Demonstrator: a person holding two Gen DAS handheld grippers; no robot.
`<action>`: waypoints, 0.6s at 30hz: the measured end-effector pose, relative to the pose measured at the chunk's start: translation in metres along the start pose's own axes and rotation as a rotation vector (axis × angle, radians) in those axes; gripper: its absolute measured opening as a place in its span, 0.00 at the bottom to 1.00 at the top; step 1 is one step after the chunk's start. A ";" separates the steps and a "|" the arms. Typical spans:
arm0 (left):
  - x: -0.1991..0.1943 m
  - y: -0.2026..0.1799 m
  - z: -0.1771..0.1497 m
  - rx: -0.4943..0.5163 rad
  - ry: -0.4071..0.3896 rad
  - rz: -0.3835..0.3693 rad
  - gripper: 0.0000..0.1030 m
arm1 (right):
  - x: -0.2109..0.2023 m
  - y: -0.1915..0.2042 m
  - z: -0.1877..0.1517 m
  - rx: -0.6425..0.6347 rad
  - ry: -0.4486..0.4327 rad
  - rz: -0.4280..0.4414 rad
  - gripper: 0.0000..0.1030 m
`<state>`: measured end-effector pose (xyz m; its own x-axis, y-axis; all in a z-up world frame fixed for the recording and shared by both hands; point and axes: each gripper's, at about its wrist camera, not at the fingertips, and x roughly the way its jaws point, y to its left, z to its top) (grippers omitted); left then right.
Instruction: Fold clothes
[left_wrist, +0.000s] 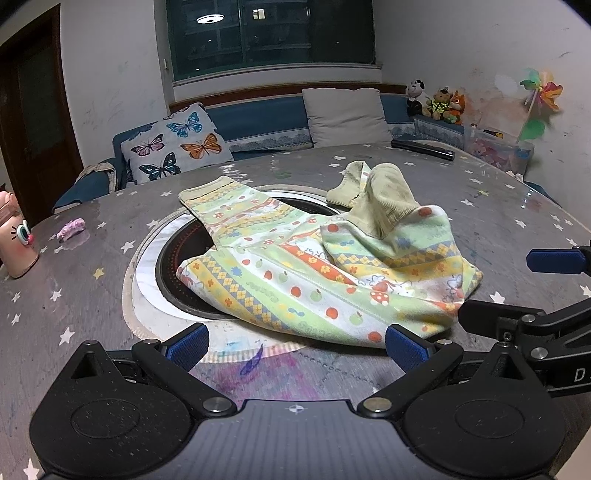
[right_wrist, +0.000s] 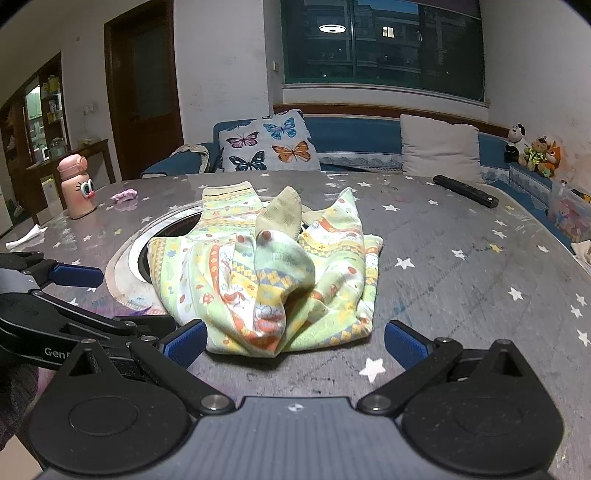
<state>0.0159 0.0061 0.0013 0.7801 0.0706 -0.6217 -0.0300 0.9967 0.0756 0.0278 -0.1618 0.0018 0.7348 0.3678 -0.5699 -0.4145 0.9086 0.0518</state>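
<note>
Both claws (left_wrist: 295, 345) (right_wrist: 293, 343) wide-spread before crumpled, soft printed knit garment (right_wrist: 273, 273)

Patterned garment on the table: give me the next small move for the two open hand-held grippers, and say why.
Probably ease the left hand-held gripper forward to pinch the near hem of the patterned garment. It lies crumpled, one leg flat across the round inset, the other bunched up. Both hand-held grippers, the right included, are open and hold nothing, just short of the cloth, so a grip comes before spreading it flat.
</note>
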 end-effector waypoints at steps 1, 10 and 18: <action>0.001 0.000 0.001 0.000 0.000 0.001 1.00 | 0.001 0.000 0.001 0.000 0.001 0.000 1.00; 0.009 0.006 0.011 -0.002 0.003 0.012 1.00 | 0.009 -0.004 0.011 0.000 0.001 0.002 1.00; 0.022 0.016 0.024 -0.009 0.005 0.040 1.00 | 0.020 -0.010 0.029 0.016 -0.008 0.032 0.98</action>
<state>0.0472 0.0229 0.0077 0.7753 0.1108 -0.6218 -0.0670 0.9934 0.0935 0.0624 -0.1575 0.0137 0.7258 0.3983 -0.5609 -0.4296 0.8992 0.0827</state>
